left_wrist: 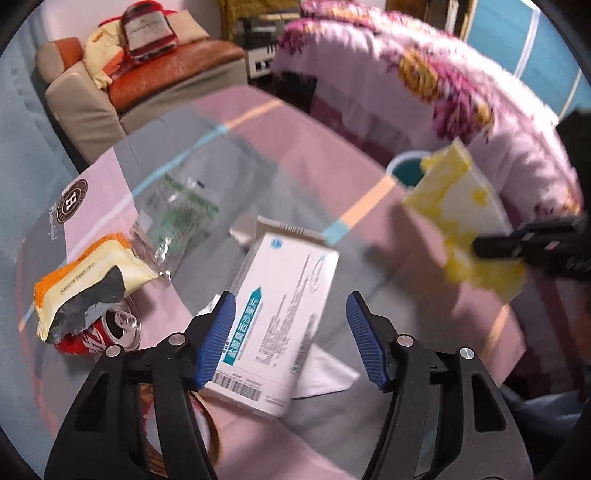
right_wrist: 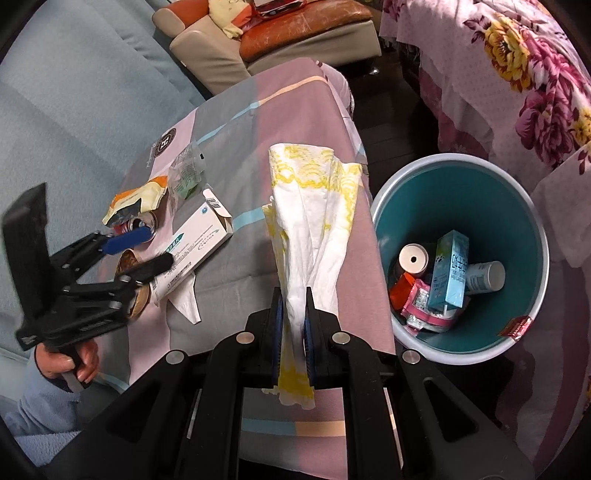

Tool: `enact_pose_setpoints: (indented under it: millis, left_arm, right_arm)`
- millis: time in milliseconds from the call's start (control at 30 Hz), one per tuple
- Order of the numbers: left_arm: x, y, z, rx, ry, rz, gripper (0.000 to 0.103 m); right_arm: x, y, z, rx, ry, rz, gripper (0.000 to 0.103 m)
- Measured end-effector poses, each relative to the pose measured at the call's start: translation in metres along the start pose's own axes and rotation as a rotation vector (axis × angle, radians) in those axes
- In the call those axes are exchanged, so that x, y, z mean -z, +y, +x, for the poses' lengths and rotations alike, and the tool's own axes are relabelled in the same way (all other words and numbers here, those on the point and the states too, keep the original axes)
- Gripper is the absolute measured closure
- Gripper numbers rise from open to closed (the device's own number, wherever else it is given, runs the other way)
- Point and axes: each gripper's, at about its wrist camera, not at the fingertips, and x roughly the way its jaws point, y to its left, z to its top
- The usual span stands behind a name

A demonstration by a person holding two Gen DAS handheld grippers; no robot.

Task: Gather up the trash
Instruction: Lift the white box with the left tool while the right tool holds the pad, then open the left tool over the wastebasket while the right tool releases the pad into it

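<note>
Right gripper (right_wrist: 293, 325): jaws pinched tight on a white napkin with yellow print (right_wrist: 314, 206), held up above the near right part of the tabletop (right_wrist: 332, 122); the napkin's top fans loose, its tail hangs below the jaws.

Left gripper (left_wrist: 290, 332): jaws spread wide, nothing between them, poised over a white medicine box (left_wrist: 284, 314). The left blue pad sits just beside the box's left long edge; the right pad stands well clear of it. A hand (right_wrist: 68, 363) grips the handle at the near left.

Medicine box: lies flat on the cloth, end flap open at its far end, partly over a white tissue (left_wrist: 325, 373) that pokes out at its near right corner.

Tape roll (right_wrist: 138, 291): near left of the box, under the left gripper.

Red soda can (left_wrist: 99, 332): on its side, mouth open, left of the box, touching a torn orange-and-cream snack wrapper (left_wrist: 92, 269) that overlaps it.

Clear plastic bag with green print (left_wrist: 177, 210): just beyond the wrapper.

Bare cloth runs from the box to the tabletop's right edge.

Teal waste bin with white rim (right_wrist: 399, 184): on the floor hard against that right edge, mouth open, holding a light-blue carton (right_wrist: 450, 273), white bottles and wrappers.

Far side: floral quilt (right_wrist: 535, 74) beyond the bin; orange-and-beige sofa (right_wrist: 306, 22) past the tabletop's far edge.
</note>
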Motion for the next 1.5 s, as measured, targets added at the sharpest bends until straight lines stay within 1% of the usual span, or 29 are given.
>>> enact_pose_setpoints:
  millis: [100, 233, 267, 433, 633, 767, 833, 867, 933, 1067, 1167, 1267, 1333, 1400, 1500]
  left_arm:
    - [0.002, 0.001, 0.015, -0.011, 0.045, 0.038, 0.038]
    - [0.002, 0.008, 0.031, -0.029, 0.084, 0.047, 0.036]
    - [0.002, 0.01, 0.034, -0.023, 0.088, 0.043, 0.034]
    - [0.0, 0.012, 0.036, 0.005, 0.08, 0.052, 0.035]
    - [0.004, -0.003, 0.035, -0.007, 0.074, 0.106, 0.034]
    - [0.001, 0.002, 0.042, -0.017, 0.087, 0.087, 0.028]
    - [0.0, 0.008, 0.048, 0.003, 0.098, 0.057, 0.028]
    - [0.0, 0.01, 0.049, 0.013, 0.097, 0.045, 0.03]
    - [-0.001, 0.016, 0.044, 0.031, 0.08, 0.001, 0.035]
    - [-0.005, 0.027, 0.016, 0.063, 0.01, -0.083, 0.035]
    - [-0.013, 0.027, -0.011, 0.07, -0.056, -0.115, 0.035]
    - [-0.026, 0.012, -0.029, 0.087, -0.104, -0.091, 0.035]
    - [-0.036, -0.006, -0.033, 0.106, -0.125, -0.063, 0.035]
    - [-0.044, -0.024, -0.028, 0.115, -0.131, -0.046, 0.035]
    - [-0.056, -0.055, -0.012, 0.147, -0.111, -0.026, 0.035]
  right_arm:
    - [0.0, 0.001, 0.001, 0.001, 0.004, -0.004, 0.093]
    - [-0.001, 0.0, -0.001, 0.013, 0.002, -0.002, 0.093]
    - [-0.002, -0.002, -0.002, 0.017, -0.001, 0.003, 0.093]
    - [-0.006, -0.008, -0.005, 0.029, -0.008, 0.025, 0.093]
    - [-0.008, -0.012, -0.005, 0.03, -0.005, 0.034, 0.093]
    - [-0.008, -0.012, -0.005, 0.032, -0.004, 0.034, 0.093]
    - [-0.008, -0.012, -0.005, 0.031, -0.004, 0.033, 0.093]
    - [-0.008, -0.012, -0.005, 0.033, -0.004, 0.033, 0.093]
    - [-0.009, -0.014, -0.007, 0.04, -0.009, 0.034, 0.093]
    - [-0.012, -0.017, -0.012, 0.039, -0.033, 0.044, 0.093]
    - [-0.016, -0.02, -0.018, 0.042, -0.054, 0.049, 0.093]
    - [-0.018, -0.029, -0.032, 0.048, -0.088, 0.063, 0.093]
    - [-0.02, -0.033, -0.038, 0.055, -0.105, 0.075, 0.093]
    - [-0.019, -0.043, -0.049, 0.068, -0.129, 0.096, 0.093]
    - [-0.018, -0.057, -0.063, 0.088, -0.151, 0.119, 0.093]
